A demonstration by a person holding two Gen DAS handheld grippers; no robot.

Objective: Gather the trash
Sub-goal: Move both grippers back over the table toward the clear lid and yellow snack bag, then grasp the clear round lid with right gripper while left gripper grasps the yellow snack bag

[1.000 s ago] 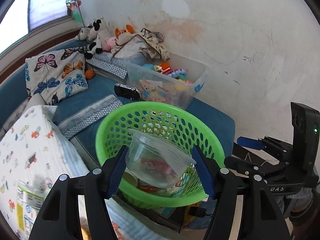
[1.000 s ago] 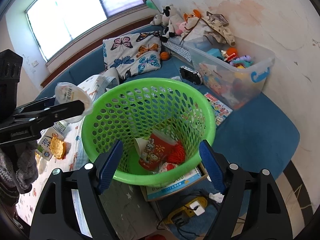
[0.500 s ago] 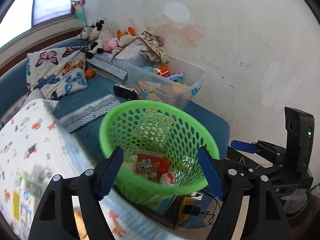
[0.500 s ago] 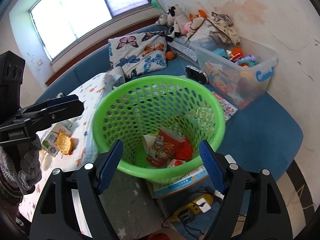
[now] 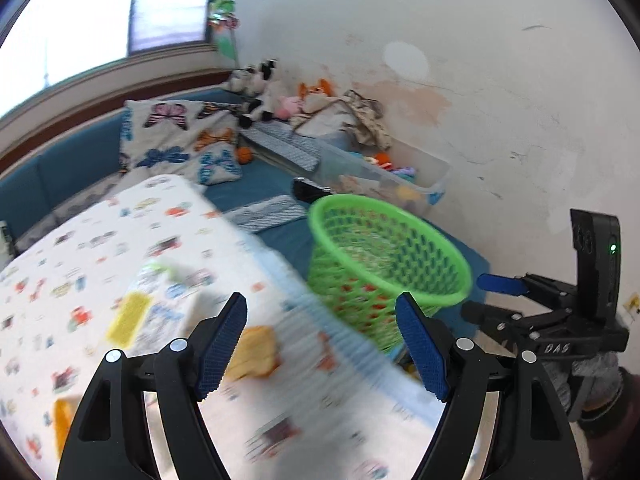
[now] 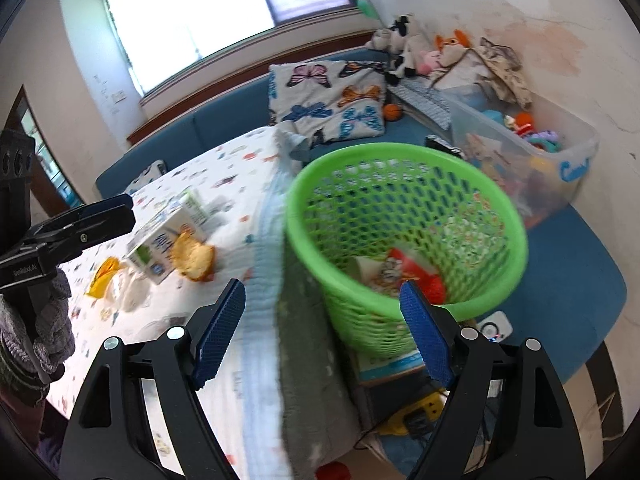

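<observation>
Motion blur smears most of the left wrist view. A second ago the left gripper (image 5: 320, 344) held a clear plastic cup over the green basket (image 5: 384, 256); half a second ago its jaws were already empty, so the cup has presumably dropped in. Now the jaws stand wide apart with nothing between them, and the camera has swung away from the basket toward the bed (image 5: 120, 248) with its cartoon-print sheet. Just ahead of the fingers lies a piece of bread (image 5: 256, 354), and beyond it a milk carton (image 5: 160, 304), both blurred. The basket sits off to the right, beside the bed, with red wrappers showing through its mesh. The right gripper (image 5: 504, 284) pokes in at the far right edge.

From the right wrist view, the right gripper (image 6: 320, 332) is also spread open and empty, hanging over the gap between bed edge and basket (image 6: 404, 224). Inside the basket lie a red snack packet (image 6: 408, 268) and other wrappers; I cannot make out the cup there. On the bed (image 6: 224, 184) the milk carton (image 6: 168, 236), the bread (image 6: 194, 258) touching it, and a yellow wrapper (image 6: 102, 276) remain uncollected. The left gripper (image 6: 92, 220) reaches in from the left, near the carton.

One item looks done; the bread or carton seems the likely next pick for the left side.
</observation>
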